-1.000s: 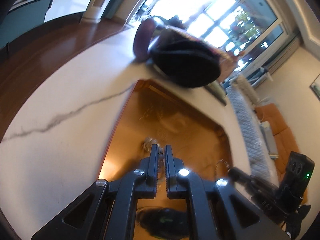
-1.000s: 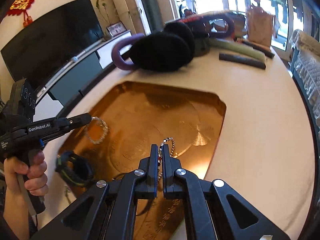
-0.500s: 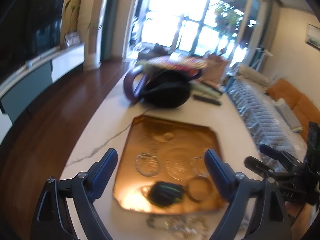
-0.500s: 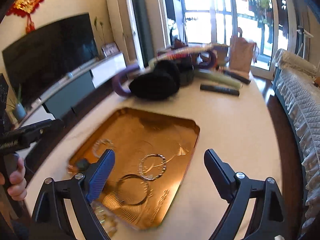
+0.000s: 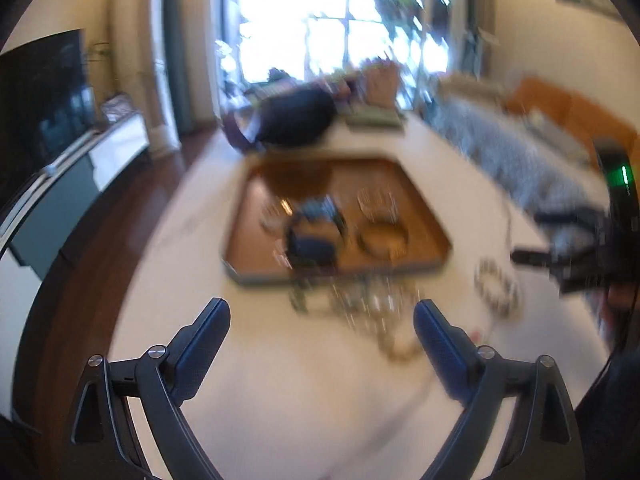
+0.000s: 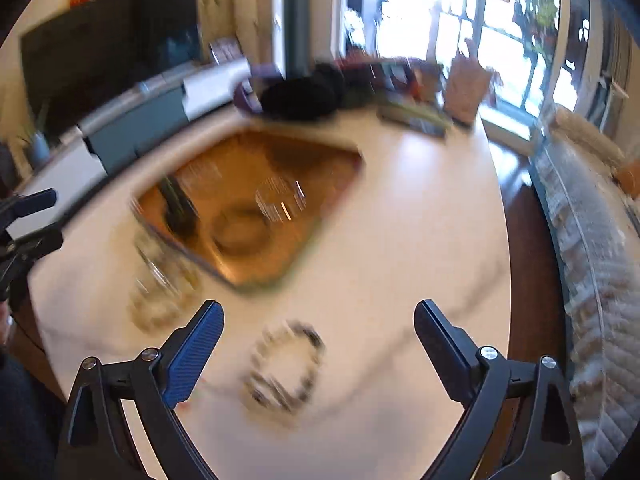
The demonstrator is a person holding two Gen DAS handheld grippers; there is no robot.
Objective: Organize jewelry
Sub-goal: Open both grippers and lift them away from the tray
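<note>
A copper tray (image 5: 420, 208) (image 6: 320, 168) sits on the white marble table. In it lie a dark watch-like band (image 5: 316, 232), a brown bangle (image 5: 382, 236) (image 6: 224, 236) and clear beaded bracelets (image 5: 376, 200) (image 6: 280, 200). A loose pile of jewelry (image 5: 360, 304) (image 6: 164, 288) lies on the table at the tray's near edge. My left gripper (image 5: 322, 306) is open and empty just before that pile. My right gripper (image 6: 318, 306) is empty, its jaws still opening, above a black-and-white beaded bracelet (image 6: 310, 338) (image 5: 496, 284) on the table. Both views are motion-blurred.
A black bag with a purple handle (image 5: 296, 120) (image 6: 300, 98), a paper bag (image 6: 466, 88) and flat items (image 6: 412, 116) crowd the table's far end. A covered sofa (image 6: 580, 240) runs along the right. A TV cabinet (image 5: 100, 160) stands at the left, beyond the wooden floor.
Both grippers were shut on bracelets over the tray, then opened and left them in it. Both have since drawn back toward the table's near end, and the left one has rolled.
</note>
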